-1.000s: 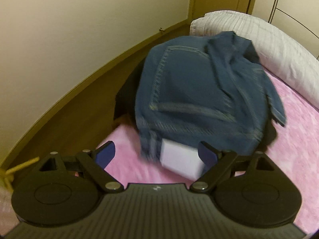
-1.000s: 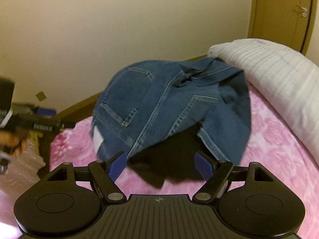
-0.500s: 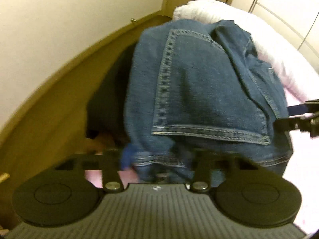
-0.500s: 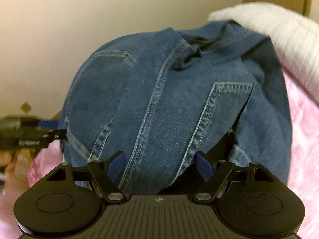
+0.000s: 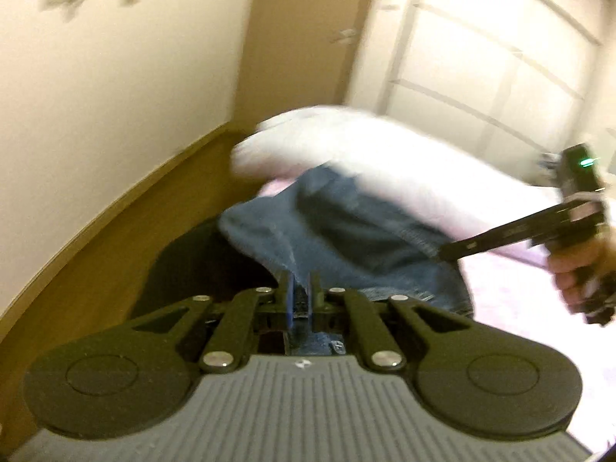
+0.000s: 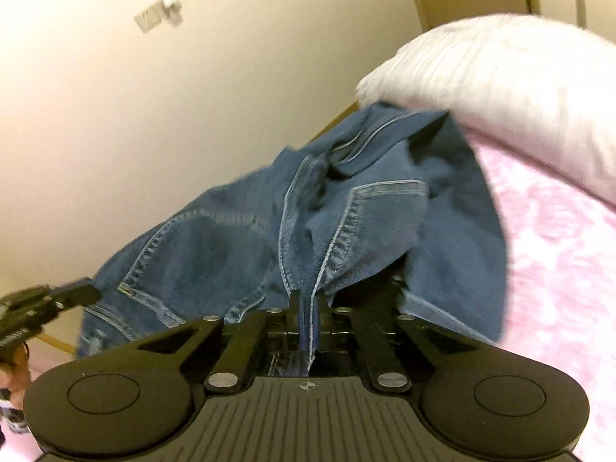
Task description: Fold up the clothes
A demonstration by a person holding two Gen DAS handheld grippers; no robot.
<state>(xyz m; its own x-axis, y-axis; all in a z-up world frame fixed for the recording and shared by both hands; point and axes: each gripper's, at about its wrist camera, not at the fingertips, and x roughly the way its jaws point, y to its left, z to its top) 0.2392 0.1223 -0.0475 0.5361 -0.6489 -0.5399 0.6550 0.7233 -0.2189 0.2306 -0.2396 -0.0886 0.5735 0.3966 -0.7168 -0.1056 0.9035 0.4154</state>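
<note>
Left gripper: the left gripper (image 5: 299, 292) had its two blue-padded fingers drawn nearly together, pinching a fold of blue denim at the near edge of the garment. In the right wrist view the same tool (image 6: 50, 302) entered from the left edge, its tip against the denim's left side.

Right gripper: the right gripper (image 6: 307, 310) was likewise clamped narrow on a stitched seam of the denim, with the cloth running down between its fingers. In the left wrist view it (image 5: 446, 253) reached in from the right, its tip at the garment's right edge, with the right hand (image 5: 577, 269) around its handle.

Jeans, position: one pair of jeans (image 6: 269, 238) hung bunched between the two grippers above the bed, held by one edge at both ends.

Jeans, direction: the held edge ran roughly left to right between the grippers; the rest of the cloth trailed away from the cameras toward the pillow. Two back pockets showed in the right wrist view. Which end was the waist I could not tell.

Dark item: a black shape (image 5: 200, 265) lay under the denim's left part; too blurred to name.

Bed: one pink blanket (image 6: 558, 269), with one white pillow (image 6: 500, 88) at the far end.

Room: a cream wall (image 6: 192, 96), and pale panelled doors (image 5: 481, 57) behind the pillow.
</note>
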